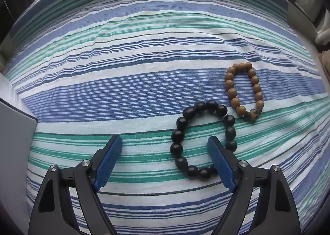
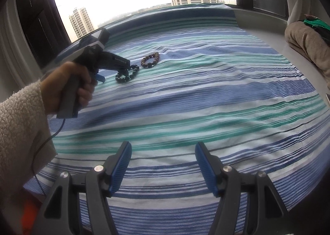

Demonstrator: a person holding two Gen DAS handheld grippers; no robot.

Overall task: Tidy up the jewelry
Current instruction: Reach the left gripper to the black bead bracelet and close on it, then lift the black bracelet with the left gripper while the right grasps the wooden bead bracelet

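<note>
1. Left wrist view, nearest first: the left gripper (image 1: 165, 142) hangs low over the striped cloth (image 1: 103, 94) with its blue pads spread wide and nothing between them. Its right-hand finger (image 1: 221, 160) sits inside the loop of the dark bead bracelet (image 1: 177, 149), at lower centre-right of the frame, covering part of the ring's near right side.
2. Judged from this, the step in hand is picking up the dark bracelet. One finger is already inside the loop; the other stands well to the left, outside it. Closing would trap the left arc of beads between the pads.
3. To do it well, bring the pads down until the tips meet the cloth, then close slowly on a single bead strand; round beads may roll out of a hasty pinch.
4. Farther, toward the upper right, the tan wooden bead bracelet (image 1: 243, 90) lies just beside the dark one, near its far beads; whether they touch I cannot tell. Lift straight up so it is not dragged along.
5. Right wrist view: the right gripper (image 2: 163, 152) is open and empty at the bottom of the frame, well apart from both bracelets, which lie at upper left by the person's left hand (image 2: 66, 88). No tray or box is in view.
</note>
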